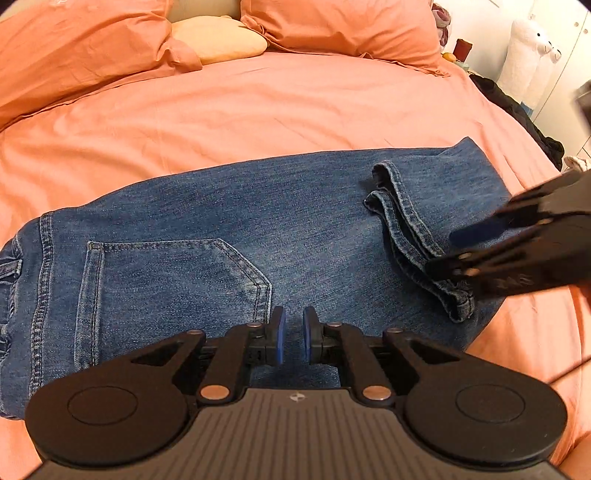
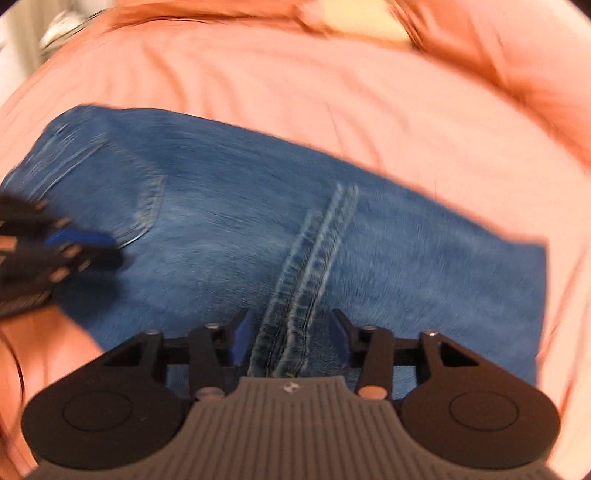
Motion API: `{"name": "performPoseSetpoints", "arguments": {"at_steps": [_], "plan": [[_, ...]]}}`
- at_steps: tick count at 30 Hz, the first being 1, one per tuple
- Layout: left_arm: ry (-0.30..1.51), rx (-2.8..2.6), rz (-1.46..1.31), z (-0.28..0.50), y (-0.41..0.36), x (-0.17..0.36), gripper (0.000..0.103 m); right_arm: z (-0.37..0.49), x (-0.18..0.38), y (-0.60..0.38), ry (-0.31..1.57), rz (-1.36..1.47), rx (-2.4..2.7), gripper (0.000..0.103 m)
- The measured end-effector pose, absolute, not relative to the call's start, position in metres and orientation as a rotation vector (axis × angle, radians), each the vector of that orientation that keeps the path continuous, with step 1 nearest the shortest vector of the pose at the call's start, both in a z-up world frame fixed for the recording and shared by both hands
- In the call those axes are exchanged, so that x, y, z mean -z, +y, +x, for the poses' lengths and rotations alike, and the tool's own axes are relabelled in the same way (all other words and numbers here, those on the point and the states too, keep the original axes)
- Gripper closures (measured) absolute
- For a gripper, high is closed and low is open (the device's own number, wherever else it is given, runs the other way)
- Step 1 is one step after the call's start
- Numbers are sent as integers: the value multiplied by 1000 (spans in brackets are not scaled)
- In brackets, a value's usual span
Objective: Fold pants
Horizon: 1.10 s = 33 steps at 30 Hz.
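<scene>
Left claw, low in its frame, stands narrowly parted over the jeans, gripping nothing. Right claw gapes wider, astride the hems, pads clear.

1 jeans, 2 tools, 3 pillows
</scene>
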<state>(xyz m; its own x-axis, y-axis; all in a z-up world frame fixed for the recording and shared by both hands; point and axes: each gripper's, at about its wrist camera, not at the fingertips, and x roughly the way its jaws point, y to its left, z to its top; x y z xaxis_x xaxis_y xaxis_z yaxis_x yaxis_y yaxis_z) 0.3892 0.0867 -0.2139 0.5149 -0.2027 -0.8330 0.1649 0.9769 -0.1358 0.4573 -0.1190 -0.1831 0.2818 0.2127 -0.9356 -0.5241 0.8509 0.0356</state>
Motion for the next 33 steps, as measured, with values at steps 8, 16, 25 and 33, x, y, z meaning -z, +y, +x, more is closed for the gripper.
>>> {"name": "performPoseSetpoints", "arguments": {"at_steps": [8,16,25,33], "plan": [[1011,250,-73,390,84,215,92,461,209,-149,1260,-134,-483,93],[1012,336,-175,410,61,223,89,441,187,-159,1267,-99,-616,93],[1011,330,-225,441,31,234,38,442,220,-153,1234,-33,-586,79],[1014,318,-339,484,17,254,28,440,181,-216,1127,-109,-516,61]]}}
